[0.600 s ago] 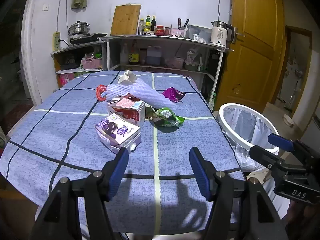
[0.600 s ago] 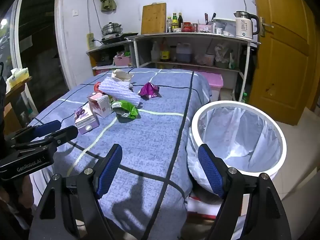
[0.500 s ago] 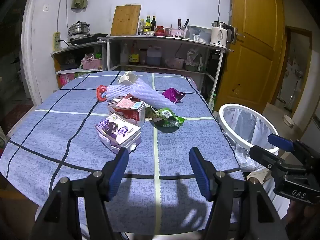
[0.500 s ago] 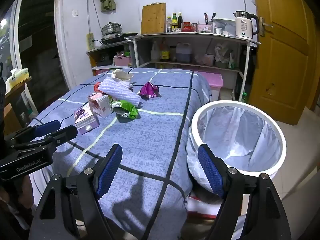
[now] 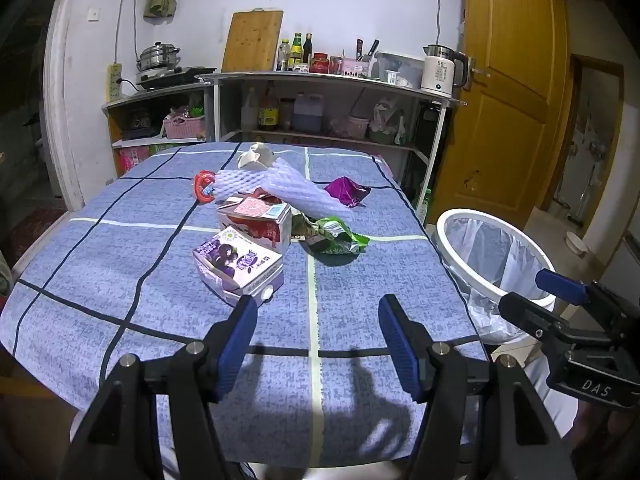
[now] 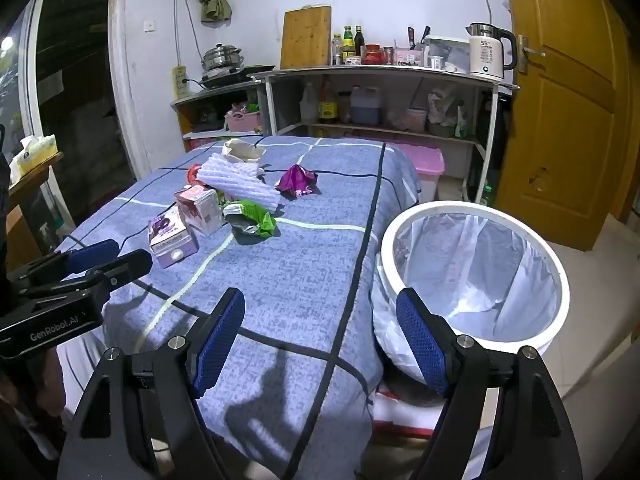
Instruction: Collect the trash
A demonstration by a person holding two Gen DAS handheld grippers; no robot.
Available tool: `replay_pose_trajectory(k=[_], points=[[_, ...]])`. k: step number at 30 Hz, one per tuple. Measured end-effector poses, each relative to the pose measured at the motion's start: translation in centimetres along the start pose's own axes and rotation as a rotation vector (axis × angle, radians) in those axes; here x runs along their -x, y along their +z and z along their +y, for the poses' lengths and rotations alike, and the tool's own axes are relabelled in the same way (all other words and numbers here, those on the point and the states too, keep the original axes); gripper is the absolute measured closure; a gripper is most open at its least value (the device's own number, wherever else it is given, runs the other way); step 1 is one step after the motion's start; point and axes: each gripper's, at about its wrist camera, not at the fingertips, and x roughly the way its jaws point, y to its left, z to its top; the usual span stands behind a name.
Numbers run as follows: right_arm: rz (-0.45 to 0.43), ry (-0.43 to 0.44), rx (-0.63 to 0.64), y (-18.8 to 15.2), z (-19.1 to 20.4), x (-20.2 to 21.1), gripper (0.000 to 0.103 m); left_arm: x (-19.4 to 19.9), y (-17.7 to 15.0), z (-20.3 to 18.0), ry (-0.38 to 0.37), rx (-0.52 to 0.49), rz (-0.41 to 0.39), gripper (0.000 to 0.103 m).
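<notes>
Blue checked tablecloth (image 5: pixel 120 264) fills mid-frame, with trash heaped at its centre: purple drink carton (image 5: pixel 238 266), red carton (image 5: pixel 256 220), green crinkled wrapper (image 5: pixel 334 236), white foam netting (image 5: pixel 276 186). I judge the white-rimmed lined bin (image 6: pixel 474 268), right of frame, waits beside it. My left gripper (image 5: pixel 318 344) and right gripper (image 6: pixel 320 340) hover spread, empty
</notes>
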Motion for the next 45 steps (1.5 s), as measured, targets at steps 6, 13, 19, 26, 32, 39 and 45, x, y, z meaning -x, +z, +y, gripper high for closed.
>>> replay_pose_trajectory(k=[6, 13, 19, 26, 32, 39, 45], points=[[-0.001, -0.002, 0.000, -0.01, -0.01, 0.10, 0.025, 0.00, 0.00, 0.01, 0.000, 0.001, 0.000, 0.038], [0.000, -0.004, 0.000, 0.04, 0.01, 0.02, 0.025, 0.00, 0.00, 0.01, 0.000, 0.002, 0.000, 0.038], [0.001, -0.005, -0.001, 0.00, -0.06, 0.08, 0.025, 0.01, 0.00, 0.01, 0.000, 0.002, 0.000, 0.038], [0.003, -0.007, -0.006, 0.09, -0.39, 0.18, 0.025, 0.02, -0.02, -0.03, -0.001, 0.002, 0.002, 0.038], [0.003, -0.007, -0.005, 0.05, -0.32, 0.16, 0.025, 0.03, -0.04, -0.05, -0.001, 0.004, 0.002, 0.038], [0.003, -0.007, -0.005, 0.04, -0.34, 0.19, 0.025, 0.02, -0.02, -0.02, -0.002, 0.004, 0.003, 0.038], [0.003, -0.008, -0.005, 0.03, -0.42, 0.28, 0.025, 0.02, -0.03, -0.02, -0.002, 0.004, 0.003, 0.038]])
